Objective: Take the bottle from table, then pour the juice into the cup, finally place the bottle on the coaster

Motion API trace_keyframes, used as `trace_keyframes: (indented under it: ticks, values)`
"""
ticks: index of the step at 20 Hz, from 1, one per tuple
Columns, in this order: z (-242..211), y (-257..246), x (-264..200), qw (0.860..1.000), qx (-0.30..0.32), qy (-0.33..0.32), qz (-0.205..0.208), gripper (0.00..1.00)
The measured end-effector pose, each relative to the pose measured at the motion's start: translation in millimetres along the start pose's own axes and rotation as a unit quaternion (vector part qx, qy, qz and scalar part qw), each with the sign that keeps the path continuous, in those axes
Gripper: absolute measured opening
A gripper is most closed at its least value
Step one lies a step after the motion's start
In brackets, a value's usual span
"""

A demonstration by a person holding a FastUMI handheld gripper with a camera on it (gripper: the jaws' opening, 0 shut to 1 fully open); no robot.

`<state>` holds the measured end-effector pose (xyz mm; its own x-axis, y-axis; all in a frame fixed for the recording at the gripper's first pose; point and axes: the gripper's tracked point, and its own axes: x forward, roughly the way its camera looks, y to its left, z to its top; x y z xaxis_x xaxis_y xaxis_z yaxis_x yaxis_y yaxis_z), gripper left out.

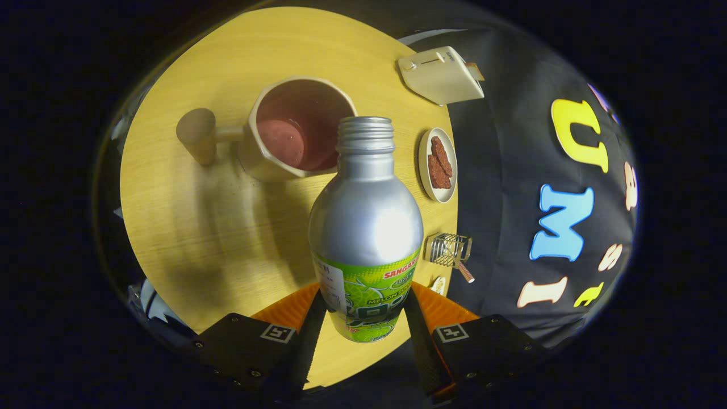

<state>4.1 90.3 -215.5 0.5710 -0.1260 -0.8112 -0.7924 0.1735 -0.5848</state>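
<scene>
A silver aluminium bottle (365, 227) with a green label and an uncapped threaded neck sits between my fingers, and my gripper (363, 318) is shut on the bottle's lower, labelled part. The bottle hangs over the round wooden table (187, 227), its neck pointing toward a beige cup (295, 133) just beyond it. That cup has a side handle ending in a wooden knob, and reddish juice lies in its bottom. The bottle's mouth overlaps the cup's near rim as seen from here.
A small white plate (437, 166) with brown pieces lies right of the bottle neck. A white toaster (440, 74) stands at the table's far edge. A small wire rack (450, 250) sits near the right finger. Black cloth wall rises beyond the table's right edge.
</scene>
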Motion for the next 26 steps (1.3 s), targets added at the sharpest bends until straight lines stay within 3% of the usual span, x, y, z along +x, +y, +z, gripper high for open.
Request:
trace_keyframes:
  ticks: [4, 10, 18, 22, 26]
  values:
    - [-2, 17, 5, 0.995, 0.088, -0.035, 0.041, 0.75]
    - [1, 25, 11, 0.977, 0.182, -0.091, 0.069, 0.75]
    - [9, 4, 21, 0.931, 0.313, -0.163, 0.092, 0.75]
    - [19, -15, 29, 0.899, 0.373, -0.206, 0.099, 0.75]
    - [23, -44, 44, 0.878, 0.409, -0.232, 0.085, 0.75]
